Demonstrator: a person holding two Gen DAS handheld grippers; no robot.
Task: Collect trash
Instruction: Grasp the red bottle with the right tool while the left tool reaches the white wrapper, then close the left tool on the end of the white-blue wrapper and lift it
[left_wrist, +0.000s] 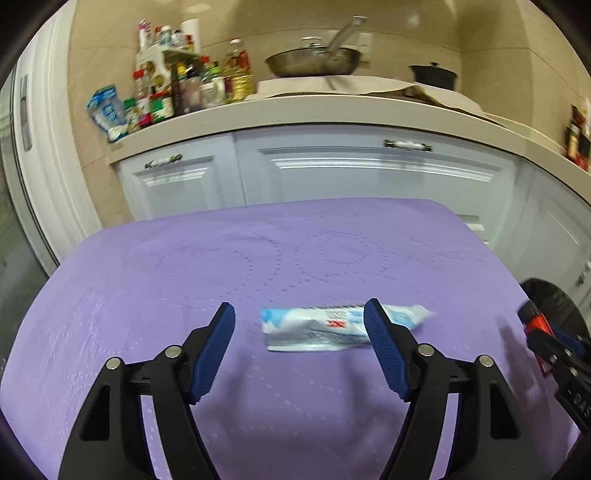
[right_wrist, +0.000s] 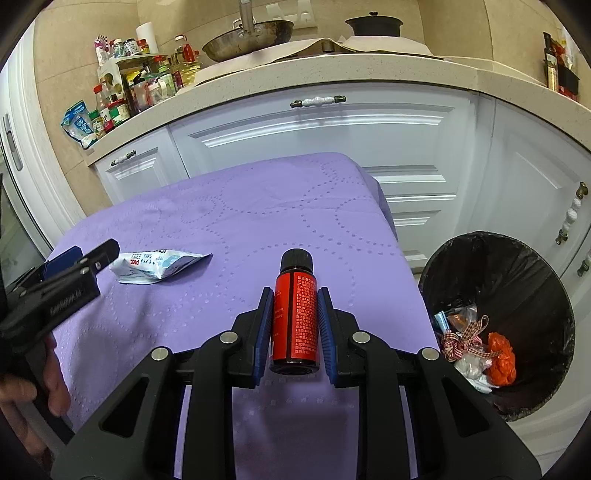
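A white and blue plastic wrapper (left_wrist: 325, 328) lies flat on the purple tablecloth (left_wrist: 258, 251). My left gripper (left_wrist: 300, 314) is open just above the cloth, the wrapper's left half between its fingers and its right finger over the wrapper. The wrapper also shows in the right wrist view (right_wrist: 159, 264), with the left gripper (right_wrist: 85, 258) beside it. My right gripper (right_wrist: 295, 299) is shut on a red bottle with a black cap (right_wrist: 295, 314), held above the table's right part. The right gripper (left_wrist: 546, 332) shows at the left wrist view's right edge.
A bin with a black liner (right_wrist: 517, 266) stands on the floor right of the table, holding several pieces of trash. White cabinets (right_wrist: 314, 125) and a counter with bottles (right_wrist: 147, 81), a pan (right_wrist: 251, 35) and a pot stand behind the table.
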